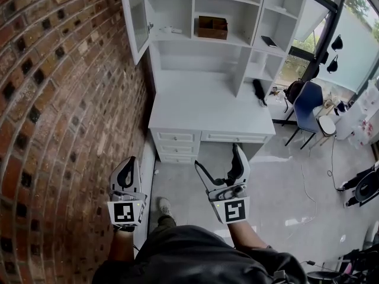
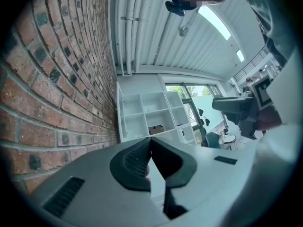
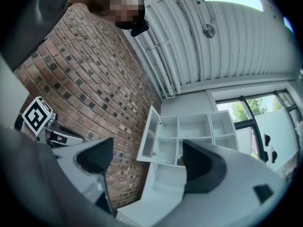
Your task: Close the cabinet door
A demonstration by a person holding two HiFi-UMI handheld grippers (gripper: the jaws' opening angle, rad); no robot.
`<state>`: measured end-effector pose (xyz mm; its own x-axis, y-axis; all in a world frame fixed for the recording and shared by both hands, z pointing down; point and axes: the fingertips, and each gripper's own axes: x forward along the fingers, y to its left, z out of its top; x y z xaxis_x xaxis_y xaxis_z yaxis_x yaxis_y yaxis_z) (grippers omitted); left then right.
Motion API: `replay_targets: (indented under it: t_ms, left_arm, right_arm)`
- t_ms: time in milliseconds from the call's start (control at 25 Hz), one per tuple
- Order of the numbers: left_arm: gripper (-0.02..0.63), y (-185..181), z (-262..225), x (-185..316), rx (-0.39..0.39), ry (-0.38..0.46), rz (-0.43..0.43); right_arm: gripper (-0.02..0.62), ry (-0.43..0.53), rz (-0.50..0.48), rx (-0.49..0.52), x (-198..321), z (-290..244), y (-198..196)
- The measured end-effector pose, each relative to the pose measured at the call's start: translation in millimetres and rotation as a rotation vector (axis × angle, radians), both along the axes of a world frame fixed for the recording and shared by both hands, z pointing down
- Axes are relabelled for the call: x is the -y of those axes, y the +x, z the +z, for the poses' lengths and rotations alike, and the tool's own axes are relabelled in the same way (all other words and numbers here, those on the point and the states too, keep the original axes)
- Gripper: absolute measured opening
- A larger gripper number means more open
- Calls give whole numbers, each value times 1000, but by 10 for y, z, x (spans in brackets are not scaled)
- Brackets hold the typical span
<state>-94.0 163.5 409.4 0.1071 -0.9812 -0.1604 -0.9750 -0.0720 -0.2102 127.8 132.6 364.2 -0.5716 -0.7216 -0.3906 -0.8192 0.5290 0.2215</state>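
Note:
The white shelf cabinet (image 1: 207, 16) stands over a white desk against the brick wall. Its glass-panelled door (image 1: 135, 16) hangs swung out at the upper left, toward the bricks; the right gripper view shows the door (image 3: 150, 136) wide open. Both grippers are held low and well short of the desk, far from the door. My left gripper (image 1: 126, 171) is beside the wall, and in its own view its jaws meet at the tips (image 2: 150, 142) with nothing between them. My right gripper (image 1: 218, 157) stands with its jaws spread wide and empty (image 3: 147, 145).
The brick wall (image 1: 59, 99) runs close along the left. The desk top (image 1: 207, 102) has drawers (image 1: 177, 139) below and a dark object (image 1: 259, 90) on its right side. A brown box (image 1: 212, 27) sits on a shelf. A blue chair (image 1: 308, 108) stands at the right.

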Motion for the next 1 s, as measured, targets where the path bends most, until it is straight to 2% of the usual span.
replay_targets:
  t_ms: [200, 400, 640, 1000]
  left_arm:
    - [3, -184, 14, 275, -18, 18, -2]
    - [3, -368, 33, 757, -50, 35, 23]
    - [3, -599, -58, 1487, -62, 70, 56]
    - [3, -920, -99, 2401, -60, 74, 110]
  right_arm:
    - [453, 1, 2, -12, 266, 31, -171]
    - [453, 22, 32, -26, 631, -57, -331]
    - [451, 63, 64, -26, 1274, -227, -575]
    - [451, 88, 113, 2, 2244, -445, -1042]
